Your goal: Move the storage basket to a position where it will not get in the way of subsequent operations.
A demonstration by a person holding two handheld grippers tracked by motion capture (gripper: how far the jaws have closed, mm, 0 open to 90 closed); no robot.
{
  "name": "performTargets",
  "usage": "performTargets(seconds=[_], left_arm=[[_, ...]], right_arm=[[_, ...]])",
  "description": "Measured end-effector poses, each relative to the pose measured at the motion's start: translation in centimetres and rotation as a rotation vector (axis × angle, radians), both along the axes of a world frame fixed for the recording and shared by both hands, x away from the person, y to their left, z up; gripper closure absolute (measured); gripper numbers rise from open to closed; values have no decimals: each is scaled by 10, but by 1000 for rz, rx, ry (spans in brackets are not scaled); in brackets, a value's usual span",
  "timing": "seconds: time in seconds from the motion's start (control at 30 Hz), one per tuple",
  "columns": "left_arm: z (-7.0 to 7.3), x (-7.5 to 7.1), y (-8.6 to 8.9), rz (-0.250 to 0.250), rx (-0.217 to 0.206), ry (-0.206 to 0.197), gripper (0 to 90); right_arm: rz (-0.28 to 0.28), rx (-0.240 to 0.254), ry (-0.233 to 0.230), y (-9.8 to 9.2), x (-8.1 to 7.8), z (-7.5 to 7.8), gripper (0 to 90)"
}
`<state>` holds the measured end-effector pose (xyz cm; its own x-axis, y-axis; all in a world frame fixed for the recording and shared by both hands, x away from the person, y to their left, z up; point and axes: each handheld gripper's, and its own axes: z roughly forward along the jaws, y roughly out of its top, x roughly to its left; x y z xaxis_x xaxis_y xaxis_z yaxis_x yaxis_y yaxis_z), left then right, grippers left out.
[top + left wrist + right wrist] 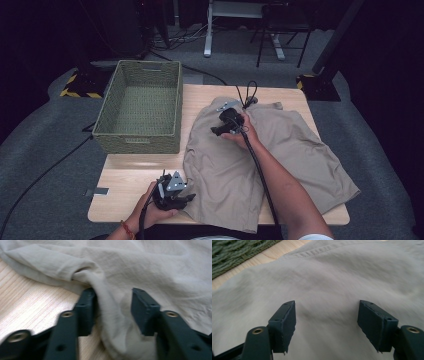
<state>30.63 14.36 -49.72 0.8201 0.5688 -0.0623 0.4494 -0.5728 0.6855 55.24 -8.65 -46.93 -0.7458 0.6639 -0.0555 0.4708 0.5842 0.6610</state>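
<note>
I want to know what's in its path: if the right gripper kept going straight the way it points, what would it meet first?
Probably the beige garment lying right ahead of the open right gripper; the green woven basket lies farther off to one side.

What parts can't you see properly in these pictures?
- High view: the table under the beige shorts is covered by the cloth.
- High view: the left gripper jaws are too small to tell whether they pinch the cloth.
- Left gripper view: the fold between the jaws hides whether both pads touch it.
- Right gripper view: the green woven basket is cut off by the top left edge.
</note>
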Motion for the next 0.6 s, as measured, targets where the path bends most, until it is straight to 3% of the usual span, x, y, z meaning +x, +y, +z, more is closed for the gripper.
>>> performTargets(seconds=[0.07,0.17,0.4,0.6], left_arm=[[-1,1,2,-1,-15,7,682],[-1,0,3,-5,-19,12,744],[0,-3,-1,-31,12,-15,758],[0,-3,-4,-54,13,-17,762]], right_arm=[[7,-13,7,8,4,-4,315],[3,4,9,18,8,-6,316],[4,45,9,46,13,-6,300],[-8,87,28,61,16,-9,273]])
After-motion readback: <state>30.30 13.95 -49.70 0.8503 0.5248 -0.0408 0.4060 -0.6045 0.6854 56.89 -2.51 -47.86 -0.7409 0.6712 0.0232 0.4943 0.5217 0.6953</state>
